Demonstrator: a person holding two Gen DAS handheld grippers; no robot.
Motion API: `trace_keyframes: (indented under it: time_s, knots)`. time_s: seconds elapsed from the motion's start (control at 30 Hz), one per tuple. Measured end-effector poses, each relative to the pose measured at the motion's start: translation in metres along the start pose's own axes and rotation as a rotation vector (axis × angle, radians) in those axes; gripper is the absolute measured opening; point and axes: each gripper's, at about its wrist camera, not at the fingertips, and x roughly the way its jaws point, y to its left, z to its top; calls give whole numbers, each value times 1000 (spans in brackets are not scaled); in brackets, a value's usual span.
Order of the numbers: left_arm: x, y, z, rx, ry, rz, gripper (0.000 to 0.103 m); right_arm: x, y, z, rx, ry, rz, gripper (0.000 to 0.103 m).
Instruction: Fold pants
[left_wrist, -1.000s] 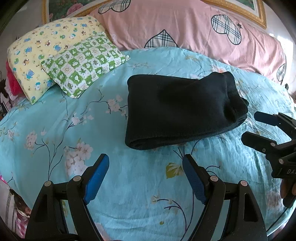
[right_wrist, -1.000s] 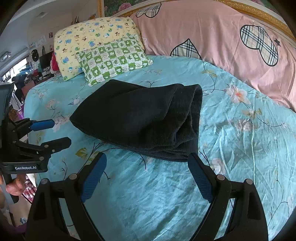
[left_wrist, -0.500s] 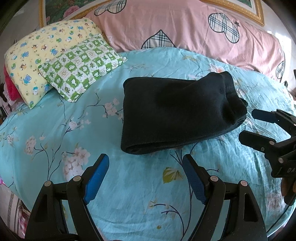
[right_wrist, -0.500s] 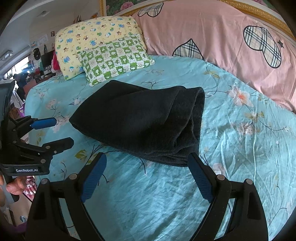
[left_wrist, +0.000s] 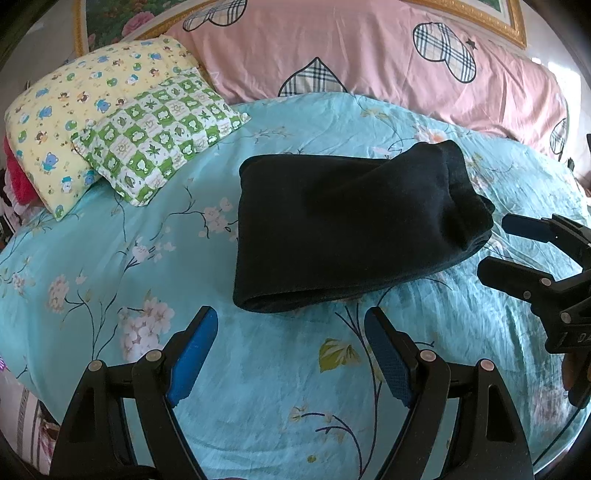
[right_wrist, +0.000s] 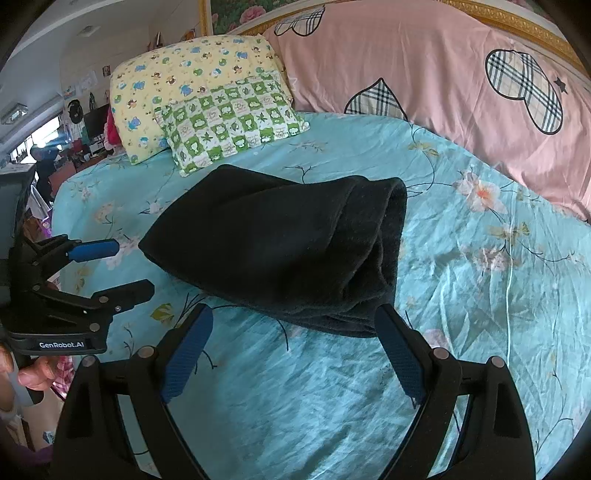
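Observation:
Black pants lie folded into a thick rectangle in the middle of a turquoise flowered sheet. My left gripper hovers open and empty just short of their near left corner. My right gripper shows at the right edge of the left wrist view, open beside the bundle's layered end. In the right wrist view the pants reach down to my right gripper, whose pads stand wide apart and press on nothing. My left gripper is open at the left, apart from the cloth.
A yellow pillow and a green checked pillow lie at the back left. A long pink pillow with plaid hearts runs along the headboard. The bed's edge drops off at lower left. A hand holds the left gripper; a cluttered room lies beyond.
The left wrist view has drifted slightly, so the pants sit a little further left in it. Both grippers stay open and the pants have not moved.

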Motion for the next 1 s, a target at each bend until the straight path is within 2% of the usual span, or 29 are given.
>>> trace_keyframes:
  time_s: [0.6,0.77,1.0]
  knots:
    - [-4,2,11,-32,-7,-28,82,-3,-6,5,17,-3,5,90]
    - [-14,9,20,-73,-52,-25,82,-11,-7,8,26,-16,5,90]
    - [-20,9,34,-65,-87,7,82,-20,-17,16,65,-44,-1,90]
